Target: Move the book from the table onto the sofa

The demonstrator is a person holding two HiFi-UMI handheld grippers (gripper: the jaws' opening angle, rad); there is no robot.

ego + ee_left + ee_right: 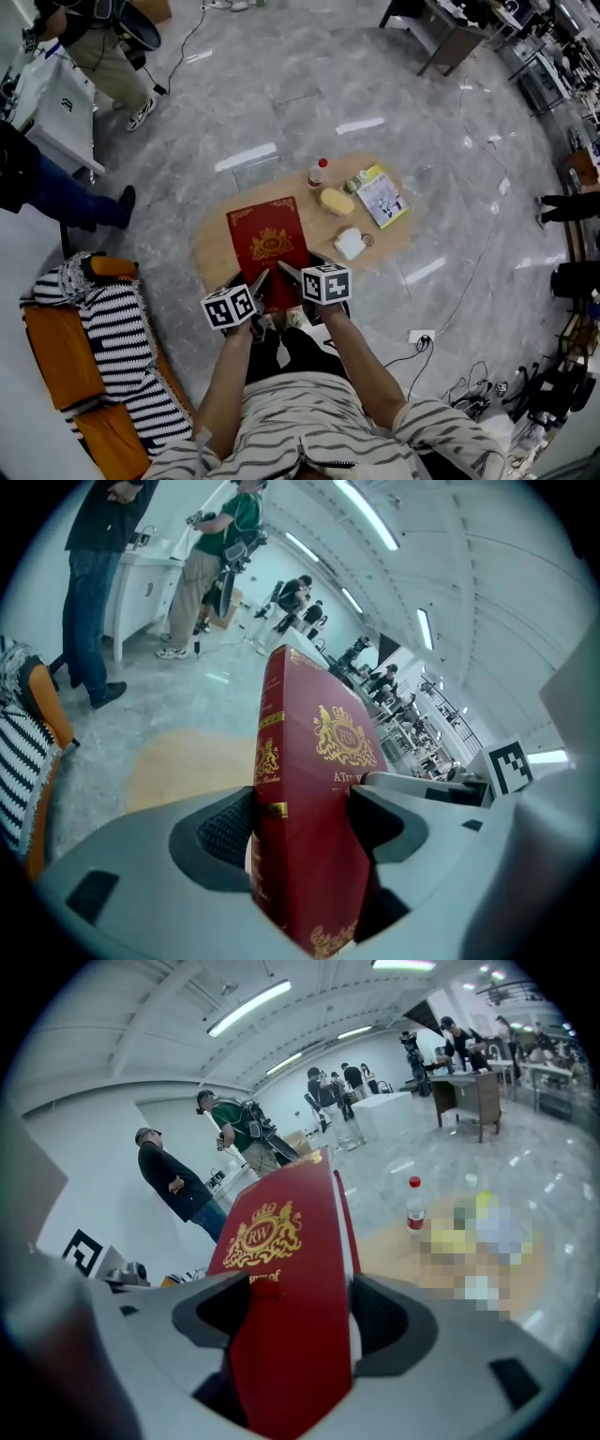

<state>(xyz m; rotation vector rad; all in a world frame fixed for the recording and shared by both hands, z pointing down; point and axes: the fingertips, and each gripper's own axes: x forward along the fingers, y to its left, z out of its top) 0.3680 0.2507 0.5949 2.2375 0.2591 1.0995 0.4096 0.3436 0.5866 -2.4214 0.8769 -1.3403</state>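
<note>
A red hardcover book [269, 246] with a gold crest is held up over the near part of the round wooden table [211, 253]. My left gripper [255, 286] is shut on the book's near left corner, and my right gripper [289, 275] is shut on its near edge beside it. In the left gripper view the red book [309, 799] stands between the jaws, spine towards the camera. The right gripper view has the book [286, 1307] clamped between the pads, cover up. An orange sofa [52, 356] with a striped blanket [117, 347] lies at the lower left.
On the table beyond the book are a small bottle [318, 172], a yellow object [336, 201], a thin booklet [382, 196] and a white item [352, 243]. People stand at the upper left [103, 47]. Cables and a socket [421, 337] lie on the floor to the right.
</note>
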